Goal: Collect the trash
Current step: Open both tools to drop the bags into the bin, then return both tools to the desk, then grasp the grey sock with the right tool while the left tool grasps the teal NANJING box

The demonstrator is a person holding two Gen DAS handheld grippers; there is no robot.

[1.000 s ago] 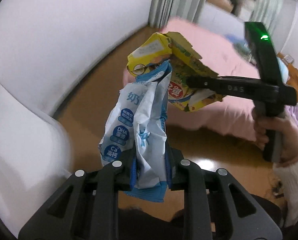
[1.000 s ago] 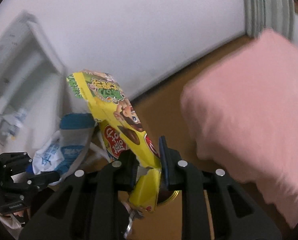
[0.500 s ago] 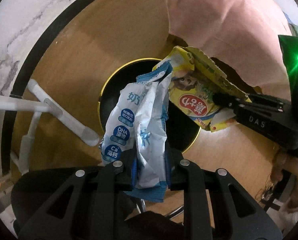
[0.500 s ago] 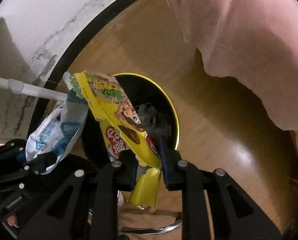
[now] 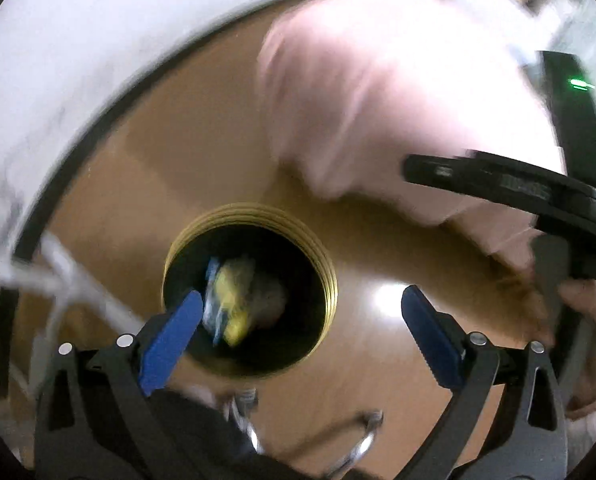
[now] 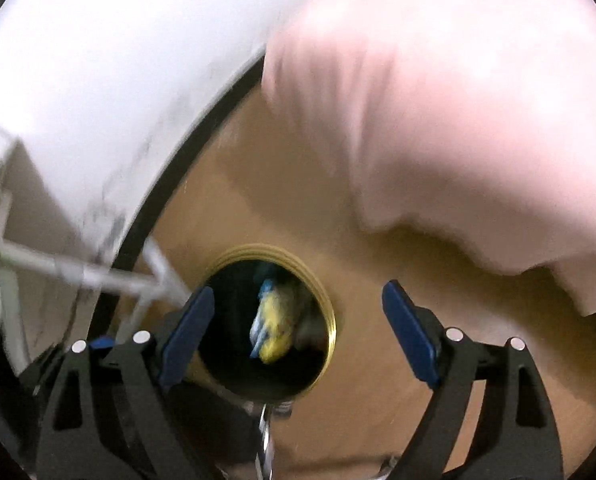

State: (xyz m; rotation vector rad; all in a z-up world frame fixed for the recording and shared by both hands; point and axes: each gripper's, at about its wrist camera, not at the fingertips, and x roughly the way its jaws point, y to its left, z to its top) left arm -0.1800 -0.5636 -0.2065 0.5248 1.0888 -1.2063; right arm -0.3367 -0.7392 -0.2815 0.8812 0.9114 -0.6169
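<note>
Hanging wide apart, the jaws of the left gripper hold nothing, where half a second ago they pinched the blue-and-white wrapper. The right gripper has likewise let go: its blue pads stand spread and bare, and the yellow snack bag that was clamped between them is gone from its grasp. Both pieces of trash now lie inside the trash bin, a black round can with a yellow rim standing on the wooden floor. In the left wrist view the yellow bag sits just beside the blue-and-white wrapper, against something grey at the bottom; in the right wrist view the wrapper shows as a blue sliver touching the yellow bag. Both views are heavily blurred, so finer detail inside the bin cannot be made out. The right gripper's body appears at the right of the left view, higher and further from the bin than before, in front of the pink bedding.
</note>
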